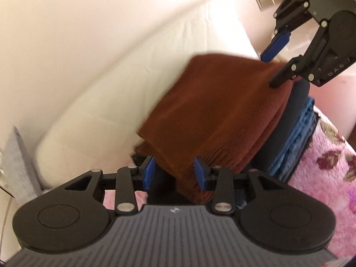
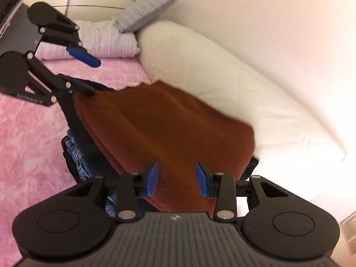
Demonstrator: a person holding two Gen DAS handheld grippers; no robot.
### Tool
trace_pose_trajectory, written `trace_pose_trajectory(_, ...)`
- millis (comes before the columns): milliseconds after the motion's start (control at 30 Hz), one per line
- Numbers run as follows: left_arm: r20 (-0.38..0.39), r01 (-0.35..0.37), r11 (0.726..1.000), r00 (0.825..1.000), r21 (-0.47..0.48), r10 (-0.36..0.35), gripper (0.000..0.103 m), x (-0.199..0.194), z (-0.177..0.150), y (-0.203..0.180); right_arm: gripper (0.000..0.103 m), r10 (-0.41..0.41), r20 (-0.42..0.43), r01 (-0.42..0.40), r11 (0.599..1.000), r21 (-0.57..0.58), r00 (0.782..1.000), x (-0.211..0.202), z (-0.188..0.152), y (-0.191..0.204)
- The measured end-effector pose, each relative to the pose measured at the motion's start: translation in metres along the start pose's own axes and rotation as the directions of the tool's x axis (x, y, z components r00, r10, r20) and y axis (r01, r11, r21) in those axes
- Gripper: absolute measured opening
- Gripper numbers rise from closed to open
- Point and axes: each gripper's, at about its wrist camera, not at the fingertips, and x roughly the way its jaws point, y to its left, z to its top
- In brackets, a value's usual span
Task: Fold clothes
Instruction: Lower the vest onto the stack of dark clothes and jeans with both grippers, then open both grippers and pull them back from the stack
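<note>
Looking through the left wrist view: left tool has its blue pads apart, nothing pinched; the fringed edge of the folded brown sweater sits in the gap, pads not pressing it. Sweater tops a stack: dark navy garment under it, blue knit below that, all on the pink floral blanket of the bed. White pillow just behind the stack, against the wall. Right tool at the sweater's far corner, pads spread, upper pad clear of the fabric, lower finger at the cloth edge; contact unclear.

Right wrist view: right tool spread too, brown sweater below the gap, no grip. Left tool at the far corner, wide apart. Blue knit peeks out on the left side. Folded pale lilac bedding and a striped grey cushion lie at the far end.
</note>
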Motion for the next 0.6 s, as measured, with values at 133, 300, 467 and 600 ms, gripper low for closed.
trace_pose_trajectory(133,-0.03,0.004,1.0,1.0,-0.009,-0.004,0.031,0.011,-0.002,-0.003,0.041,0.03,-0.052,-0.027,0.998,0.05,0.998,0.017,-0.006,-0.003)
trace_pose_trajectory(300,-0.055,-0.015,0.998,0.998,-0.061,0.012,0.036,-0.004,0.001,0.013,0.045,0.011,-0.027,-0.008,0.994,0.112,1.0,0.008,-0.008,-0.005)
trace_pose_trajectory(467,-0.071,-0.058,0.973,0.997,-0.226,0.042,0.075,-0.027,-0.009,0.014,0.059,0.005,-0.044,0.006,0.969,0.248,0.999,-0.007,-0.018,-0.003)
trace_pose_trajectory(600,-0.078,-0.058,0.93,0.996,-0.364,0.032,0.092,-0.047,-0.019,0.004,0.063,0.006,-0.07,0.022,0.921,0.389,0.998,-0.022,-0.03,0.006)
